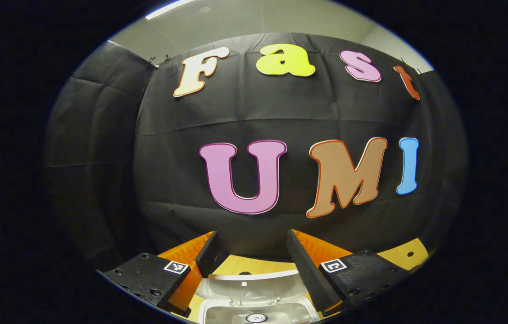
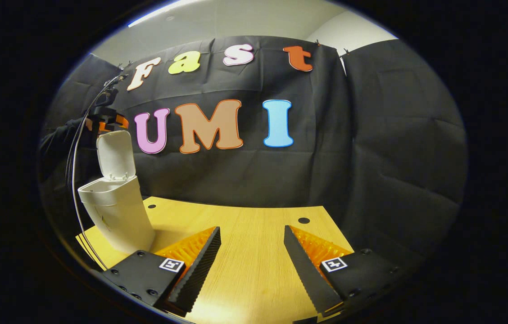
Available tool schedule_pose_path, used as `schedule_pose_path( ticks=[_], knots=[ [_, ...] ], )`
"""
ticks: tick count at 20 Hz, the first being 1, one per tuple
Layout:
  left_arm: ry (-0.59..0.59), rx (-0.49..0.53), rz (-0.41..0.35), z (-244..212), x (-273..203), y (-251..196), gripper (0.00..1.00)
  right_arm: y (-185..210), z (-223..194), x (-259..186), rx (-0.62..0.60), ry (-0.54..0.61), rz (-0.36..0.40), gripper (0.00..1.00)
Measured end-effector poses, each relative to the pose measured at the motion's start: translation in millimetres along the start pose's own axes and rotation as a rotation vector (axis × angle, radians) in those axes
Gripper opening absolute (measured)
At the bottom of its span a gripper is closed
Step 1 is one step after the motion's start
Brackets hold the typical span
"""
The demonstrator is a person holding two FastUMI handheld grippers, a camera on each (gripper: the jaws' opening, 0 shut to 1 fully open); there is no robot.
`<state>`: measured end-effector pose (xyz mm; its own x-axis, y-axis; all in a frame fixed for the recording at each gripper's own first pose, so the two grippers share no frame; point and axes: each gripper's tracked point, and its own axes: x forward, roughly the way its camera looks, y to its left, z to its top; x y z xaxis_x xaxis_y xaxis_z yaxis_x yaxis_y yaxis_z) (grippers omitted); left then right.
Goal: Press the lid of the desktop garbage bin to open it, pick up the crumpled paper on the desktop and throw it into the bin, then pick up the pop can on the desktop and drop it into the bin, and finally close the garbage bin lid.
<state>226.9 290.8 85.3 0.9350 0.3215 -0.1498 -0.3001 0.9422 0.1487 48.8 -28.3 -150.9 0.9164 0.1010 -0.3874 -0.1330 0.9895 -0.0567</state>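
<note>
White garbage bin [image 2: 116,216] stands lid [image 2: 115,155] up on your counter [image 2: 254,252]; both tools, left [image 1: 252,252] and right [image 2: 252,252], gape empty.

Light is coming from above: a ceiling strip [image 1: 170,8] is glowing along the top edge of both views and blowing out to white. The black cloth [image 2: 398,135] is soaking up most of it, leaving the sides dim and the folds barely reading. The counter [image 2: 254,252] is showing bright and evenly lit, with soft shadows lying beside the bin [image 2: 116,211]. The bin's white lid [image 2: 115,155] is catching a mild sheen. Fisheye distortion is bending straight edges near the rim. Focus is holding sharp across both views.
</note>
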Motion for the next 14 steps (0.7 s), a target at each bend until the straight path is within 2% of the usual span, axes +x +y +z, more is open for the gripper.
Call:
schedule_pose_path(
  ticks=[5,14],
  knots=[
    [0.033,-0.049,-0.015,-10,-11,-5,0.92,-9,10,1,0.008,-0.015,-0.007,0.95],
    [0.048,-0.098,-0.066,-47,-83,-17,0.91,-1,18,10,0.007,-0.03,0.031,0.95]
  ],
)
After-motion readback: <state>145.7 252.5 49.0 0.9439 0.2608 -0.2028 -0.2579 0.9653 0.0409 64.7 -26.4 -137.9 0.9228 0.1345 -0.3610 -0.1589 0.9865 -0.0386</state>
